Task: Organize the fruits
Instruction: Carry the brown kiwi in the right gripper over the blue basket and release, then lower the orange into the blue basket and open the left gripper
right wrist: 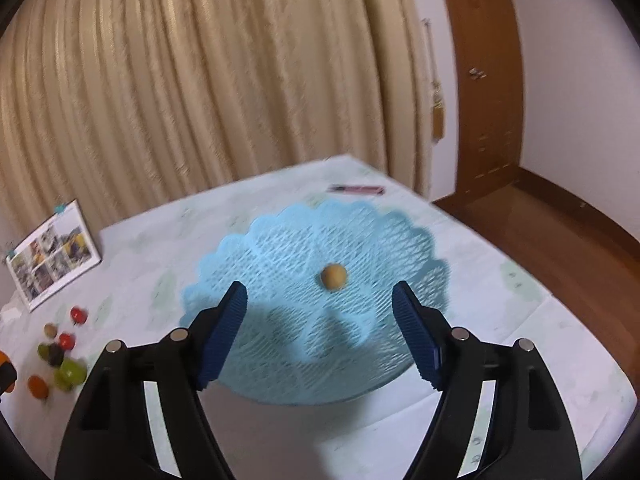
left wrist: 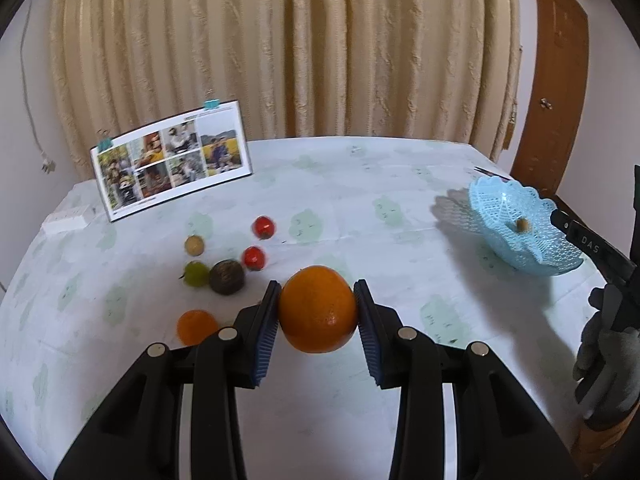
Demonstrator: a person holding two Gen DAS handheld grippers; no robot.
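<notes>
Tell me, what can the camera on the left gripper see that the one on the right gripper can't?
Only the left view shows the left gripper clamped on a big orange, plus a gloved hand at the right edge. Only the right view shows the right gripper, open and empty over the basket, and a pen behind it. Both show the blue basket holding one small brown fruit, the loose fruits and the photo card.

- Oranges: two, a large one (left wrist: 318, 309) and a smaller one (left wrist: 197, 326).
- Red fruits: two (left wrist: 263, 227) (left wrist: 253, 257).
- Green fruit: one (left wrist: 196, 273).
- Dark round fruit: one (left wrist: 227, 276).
- Small tan fruits: two, one on the counter (left wrist: 194, 245), one in the basket (right wrist: 333, 276); blurred, perhaps the same kind.
- Blue lattice basket: one (right wrist: 280, 240).
- Photo card: one (left wrist: 172, 160).
- Pen: one (right wrist: 356, 189).
</notes>
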